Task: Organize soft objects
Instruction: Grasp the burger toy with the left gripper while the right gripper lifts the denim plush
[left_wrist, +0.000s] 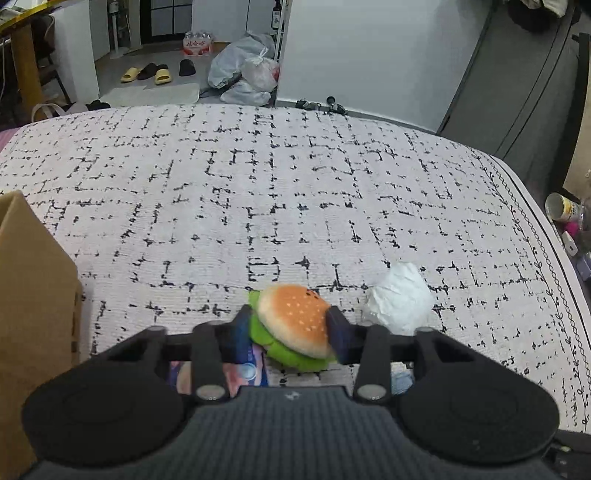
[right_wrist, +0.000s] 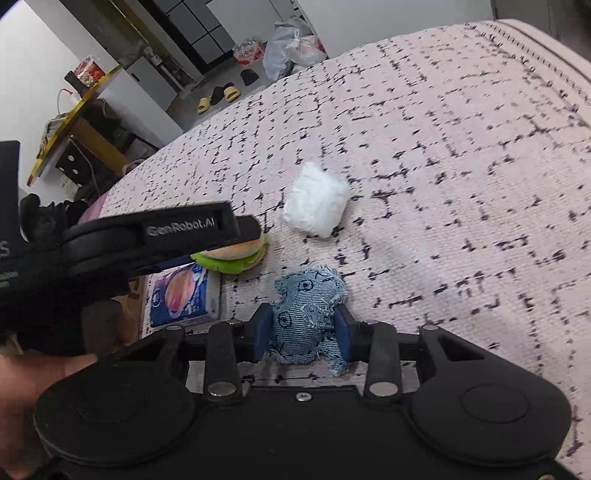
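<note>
**Soft goods on the patterned bed cover, both tools engaged**

1. Cardboard box (left_wrist: 33, 295): at the far left edge of the cover, stiff-walled, probably the bin for these items. Not touched.

2. Tissue pack (right_wrist: 184, 295): printed blue wrapper, lying flat just under and beside the burger. Looks light and squashy; the film is likely slick. Not held.

3. Plush burger (left_wrist: 295, 325): stuffed bun with green felt lettuce, on the cover near its front edge. Judged very light and compressible, not fragile; best taken across the bun's flanks, where the stuffing gives. Left gripper (left_wrist: 291, 328): jaws narrowed around it, blue pads against both sides of the bun, so clamped on the toy.

4. Denim plush (right_wrist: 306, 314): frayed blue fabric with stitched marks, right of the tissue pack. Soft, floppy at its edges, grippy cloth; hold the padded middle, not the loose fringe. Right gripper (right_wrist: 303, 328): pads pressed into both sides, fabric bulging between them.

5. White wad (right_wrist: 316, 201): crinkled, paper-like or wrapped bundle, beyond the other items, apart from both tools. Probably featherweight and easily crushed.
</note>
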